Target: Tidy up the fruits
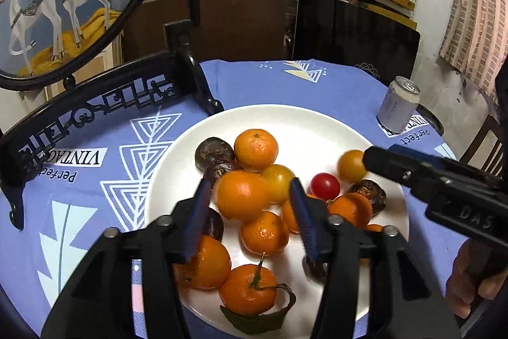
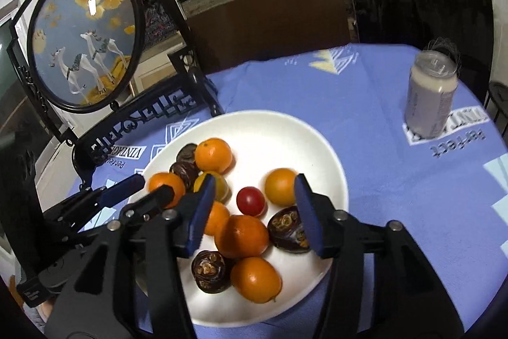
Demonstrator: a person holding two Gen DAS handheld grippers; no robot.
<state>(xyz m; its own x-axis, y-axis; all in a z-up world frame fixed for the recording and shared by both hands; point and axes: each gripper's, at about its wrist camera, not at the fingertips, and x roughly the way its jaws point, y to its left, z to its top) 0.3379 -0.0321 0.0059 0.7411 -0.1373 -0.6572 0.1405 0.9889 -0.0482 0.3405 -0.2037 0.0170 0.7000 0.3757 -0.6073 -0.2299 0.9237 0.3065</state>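
Left wrist view showed the fruit heaped on a round white ceramic plate [image 1: 317, 129]: several glossy orange mandarins [image 1: 243, 196], one nearest the camera with a green stem and a dark leaf [image 1: 247, 288], two smooth yellow-orange cherry tomatoes [image 1: 279, 181], a small red cherry tomato [image 1: 324, 186] and some wrinkled dark brown fruits [image 1: 213, 150]. The left gripper [image 1: 250, 189] hung just above the heap with its blue-padded fingers [image 1: 200, 208] apart, a mandarin showing in the gap between them but no pad pressing on it. To its right, the right gripper [image 1: 371, 159] came in over the plate's rim, its black tip just beside a yellow-orange tomato [image 1: 350, 166]; the hand [image 1: 473, 278] holding it showed at the lower right edge.

Seen from the right wrist, the right gripper [image 2: 252, 189] also stood open over the plate [image 2: 317, 148], nothing clamped, with the red tomato [image 2: 250, 200] showing in the gap and a brown fruit [image 2: 287, 227] just by its right finger. The left gripper [image 2: 152, 185] reached in from its left.

Beyond both grippers, the plate sat on a tabletop covered by a blue cloth printed with white triangles [image 2: 365, 104]. A pale drink can [image 2: 431, 94] stood well off to the right, and a black ornamental stand holding an oval picture of white deer [image 2: 85, 37] stood far to the left.
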